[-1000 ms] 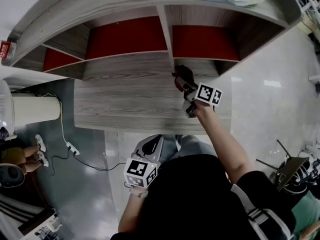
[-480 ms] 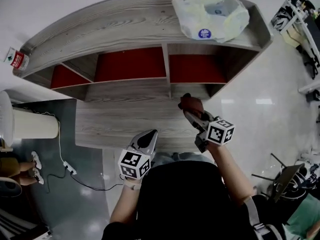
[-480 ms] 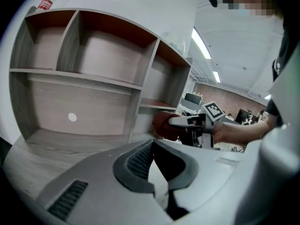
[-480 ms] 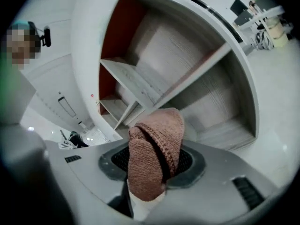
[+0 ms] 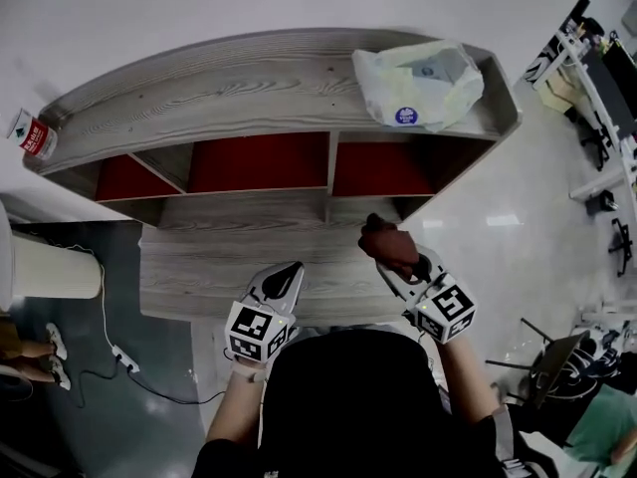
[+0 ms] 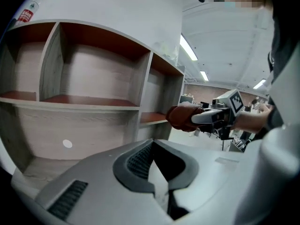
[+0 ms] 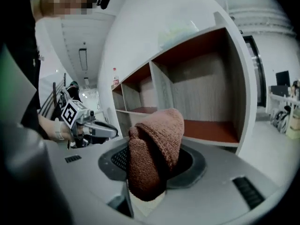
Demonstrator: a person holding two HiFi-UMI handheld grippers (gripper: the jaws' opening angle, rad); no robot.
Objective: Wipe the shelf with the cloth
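The shelf [image 5: 249,98] is a grey wood-grain unit with red-backed compartments and a wide lower ledge [image 5: 199,267]. A brown knitted cloth [image 5: 386,240] is bunched in my right gripper [image 5: 393,262], which is shut on it above the ledge's front right part, below the right compartment [image 5: 373,167]. In the right gripper view the cloth [image 7: 154,149] fills the jaws and hangs over them. My left gripper [image 5: 287,272] is shut with nothing in it, over the ledge's front edge. The left gripper view shows the cloth [image 6: 183,117] off to the right, in front of the shelf [image 6: 93,102].
A white plastic bag [image 5: 423,83] lies on the shelf top at the right. A small red can [image 5: 35,137] stands at the top's left end. A white cylindrical bin [image 5: 50,267] and a power cable [image 5: 119,352] are on the floor at the left. Furniture crowds the right side.
My right gripper has drawn back with the cloth from the middle divider toward the ledge's front. The left gripper has come up beside it. The head view has pulled back.
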